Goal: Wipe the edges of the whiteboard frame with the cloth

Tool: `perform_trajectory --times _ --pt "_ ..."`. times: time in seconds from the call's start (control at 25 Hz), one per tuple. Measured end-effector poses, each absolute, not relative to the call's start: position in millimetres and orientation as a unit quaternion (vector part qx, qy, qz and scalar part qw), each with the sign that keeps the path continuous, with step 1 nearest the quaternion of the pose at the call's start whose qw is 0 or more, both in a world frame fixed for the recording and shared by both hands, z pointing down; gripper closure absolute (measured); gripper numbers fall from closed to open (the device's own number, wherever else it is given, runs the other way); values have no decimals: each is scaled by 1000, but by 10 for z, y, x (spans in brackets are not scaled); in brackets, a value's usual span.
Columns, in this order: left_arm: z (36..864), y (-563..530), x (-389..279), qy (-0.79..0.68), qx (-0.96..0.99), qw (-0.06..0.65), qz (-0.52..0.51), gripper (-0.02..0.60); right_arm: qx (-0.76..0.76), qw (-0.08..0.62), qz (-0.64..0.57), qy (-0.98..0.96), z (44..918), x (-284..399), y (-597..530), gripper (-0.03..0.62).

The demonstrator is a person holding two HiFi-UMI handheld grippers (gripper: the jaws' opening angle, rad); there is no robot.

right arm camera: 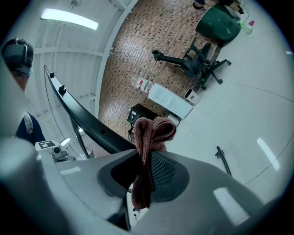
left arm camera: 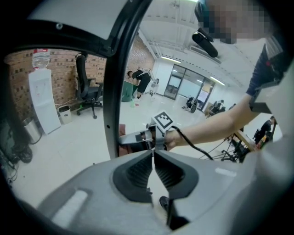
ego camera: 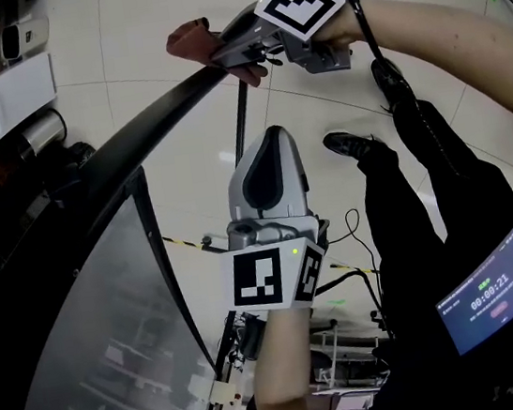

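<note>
Two grippers are seen in the head view: the right gripper [ego camera: 216, 51] is held high at the dark whiteboard frame [ego camera: 133, 136], with the reddish cloth [ego camera: 188, 38] pinched in its jaws and laid on or just beside the frame's edge; contact cannot be confirmed. The left gripper [ego camera: 270, 133] is held lower, beside the frame and apart from it. In the left gripper view, its jaws are seen pressed together at the tips with nothing between them, and the frame's bar [left arm camera: 120, 69] is crossed just ahead. In the right gripper view, the folded cloth [right arm camera: 149, 137] is clamped between the pads, its loop sticking out toward the frame [right arm camera: 87, 119]. Wiping is judged to be under way; no cleaned stretch can be told, and most edges are judged to be left.
</note>
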State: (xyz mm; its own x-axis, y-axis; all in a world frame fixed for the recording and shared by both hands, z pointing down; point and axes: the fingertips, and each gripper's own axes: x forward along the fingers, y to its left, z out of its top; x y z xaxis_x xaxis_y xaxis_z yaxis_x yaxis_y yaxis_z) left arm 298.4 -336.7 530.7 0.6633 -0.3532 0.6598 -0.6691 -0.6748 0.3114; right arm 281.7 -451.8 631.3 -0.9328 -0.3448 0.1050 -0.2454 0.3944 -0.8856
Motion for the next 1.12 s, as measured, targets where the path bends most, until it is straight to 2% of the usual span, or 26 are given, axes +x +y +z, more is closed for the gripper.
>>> perform_trajectory --times 0.48,1.12 --pt "5536 -3197 3225 -284 860 307 293 566 -213 56 -581 784 6956 3051 -4476 536" --pt "6121 -3115 2880 -372 804 385 260 566 -226 -42 -591 774 7487 2980 -4454 536"
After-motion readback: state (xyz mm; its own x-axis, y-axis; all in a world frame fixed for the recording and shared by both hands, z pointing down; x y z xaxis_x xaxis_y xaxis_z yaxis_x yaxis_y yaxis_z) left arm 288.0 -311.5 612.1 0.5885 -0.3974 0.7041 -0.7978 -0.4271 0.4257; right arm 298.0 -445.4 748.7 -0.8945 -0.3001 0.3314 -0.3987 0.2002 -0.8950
